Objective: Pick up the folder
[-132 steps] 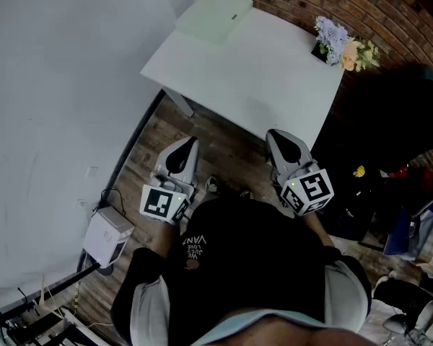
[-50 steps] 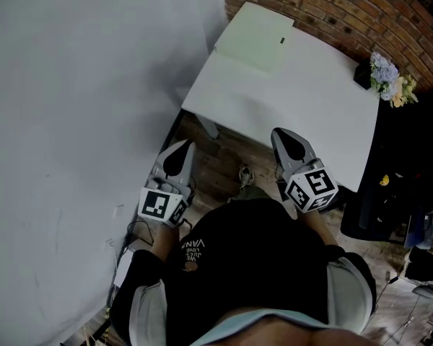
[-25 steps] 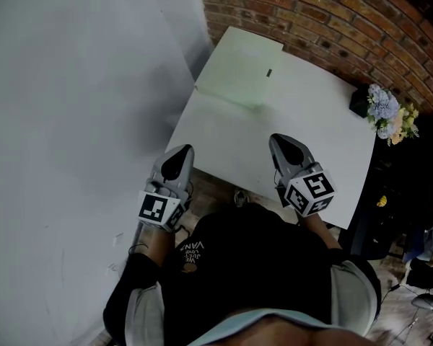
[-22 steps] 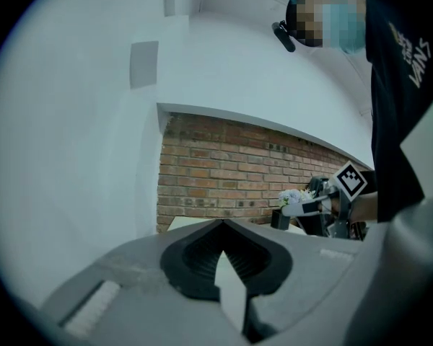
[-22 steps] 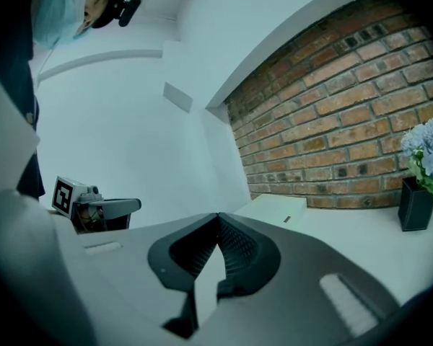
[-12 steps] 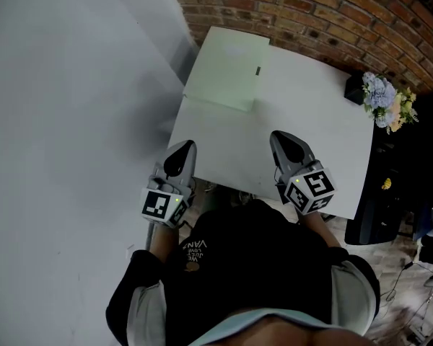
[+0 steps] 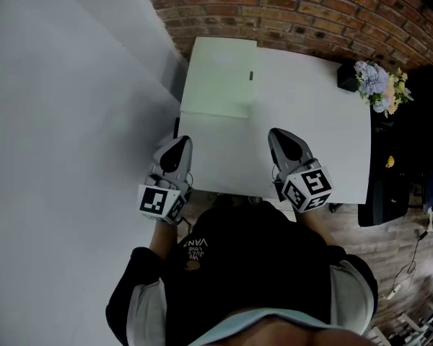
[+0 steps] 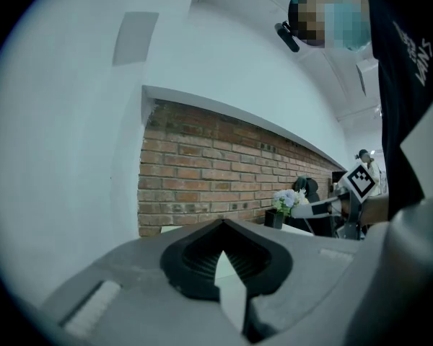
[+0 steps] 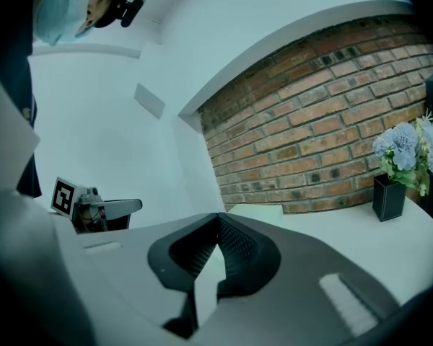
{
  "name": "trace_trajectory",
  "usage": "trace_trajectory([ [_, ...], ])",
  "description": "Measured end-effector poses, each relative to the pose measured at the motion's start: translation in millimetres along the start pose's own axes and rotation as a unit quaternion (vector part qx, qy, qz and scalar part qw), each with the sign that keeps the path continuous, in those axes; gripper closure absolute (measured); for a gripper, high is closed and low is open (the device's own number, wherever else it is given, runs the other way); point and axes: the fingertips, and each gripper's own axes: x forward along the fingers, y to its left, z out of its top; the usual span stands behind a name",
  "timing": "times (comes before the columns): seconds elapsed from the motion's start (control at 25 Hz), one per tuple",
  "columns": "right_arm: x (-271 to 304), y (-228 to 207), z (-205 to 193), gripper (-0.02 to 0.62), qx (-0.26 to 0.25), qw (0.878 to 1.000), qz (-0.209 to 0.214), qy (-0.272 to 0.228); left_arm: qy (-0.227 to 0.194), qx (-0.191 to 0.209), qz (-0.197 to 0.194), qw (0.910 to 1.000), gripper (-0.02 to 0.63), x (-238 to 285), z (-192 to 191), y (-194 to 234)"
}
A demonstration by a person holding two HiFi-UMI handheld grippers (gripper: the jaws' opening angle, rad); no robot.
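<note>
**Approach stage of the pick-up, head view.** The left tool (image 7: 178, 144) and the right tool (image 7: 278, 137) are held side by side at the near edge of the white bench (image 7: 310, 143). Both point toward the brick wall (image 7: 310, 13). Each tool's own view shows its jaws drawn together to a point with nothing between them, so both tools are empty.

The folder (image 7: 220, 78) is a pale green flat rectangle lying on the far left corner of the bench. It is close to the wall and well apart from either tool, and the left tool stands more nearly in line with it. A small dark mark near its right edge may be a clasp or a label; the view is too coarse to tell. A vase of flowers (image 7: 375, 85) stands at the far right corner, well clear of the folder.

**Step in hand, as judged:** reaching. Neither tool touches the folder.

**Next move, as judged:** a tool must be carried forward across the bench to the folder, with its jaws parted on the way, since joined jaws cannot take a thin edge. A flat folder lying flush offers little to pinch. One edge probably has to be lifted, or slid past the bench's rim, with the second tool steadying it before the jaws come together on it.
</note>
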Motion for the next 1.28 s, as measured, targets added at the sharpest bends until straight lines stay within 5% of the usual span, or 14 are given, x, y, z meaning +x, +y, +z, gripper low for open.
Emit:
trace_trajectory([
  [0.6, 32, -4, 0, 0.597, 0.006, 0.995, -0.097, -0.029, -0.010, 0.019, -0.082, 0.9964, 0.606, 48, 4, 54],
  [1.28, 77, -25, -11, 0.597, 0.005, 0.990, -0.136, -0.031, -0.003, 0.028, -0.077, 0.9966, 0.606, 80, -13, 108],
])
